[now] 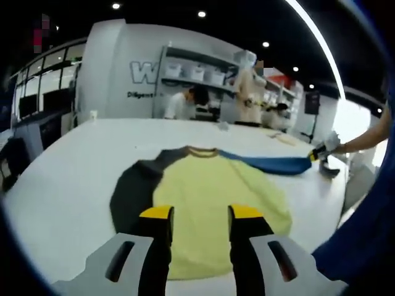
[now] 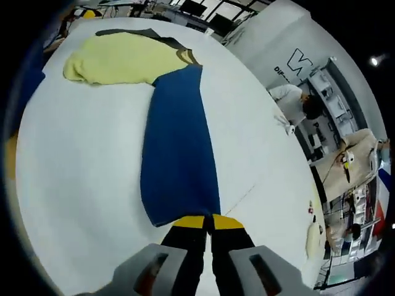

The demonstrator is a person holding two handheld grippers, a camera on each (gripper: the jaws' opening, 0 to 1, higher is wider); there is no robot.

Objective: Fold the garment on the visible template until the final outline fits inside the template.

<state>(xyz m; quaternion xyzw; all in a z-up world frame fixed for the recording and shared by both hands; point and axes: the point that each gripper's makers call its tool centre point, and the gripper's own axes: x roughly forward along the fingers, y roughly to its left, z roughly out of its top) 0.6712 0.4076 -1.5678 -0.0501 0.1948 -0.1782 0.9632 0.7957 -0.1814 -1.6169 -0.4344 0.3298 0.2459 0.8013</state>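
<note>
White table [image 1: 68, 185] — a broad, pale surface that carries the garment; a thin dark line crosses it near the right gripper in the right gripper view.

Shirt [image 1: 210, 191] — lies flat on the table, yellow body toward the left gripper, collar on the far side. One sleeve is black [image 1: 133, 188] and rests spread beside the body. The other sleeve is blue [image 2: 179, 142] and is drawn out straight, away from the body; in the right gripper view it runs from the yellow body at the top down to the jaws.

Right gripper [image 2: 208, 223] — yellow-tipped jaws pressed together on the cuff end of the blue sleeve. In the left gripper view the same gripper shows small at the far end of the sleeve, held by a person's hand and forearm.

Left gripper [image 1: 200, 214] — jaws parted, with a clear gap between the yellow tips; it hangs over the near hem of the yellow body, and contact with the cloth cannot be judged.

Background — shelves with white containers, a wall bearing large letters, and several people standing beyond the table.
</note>
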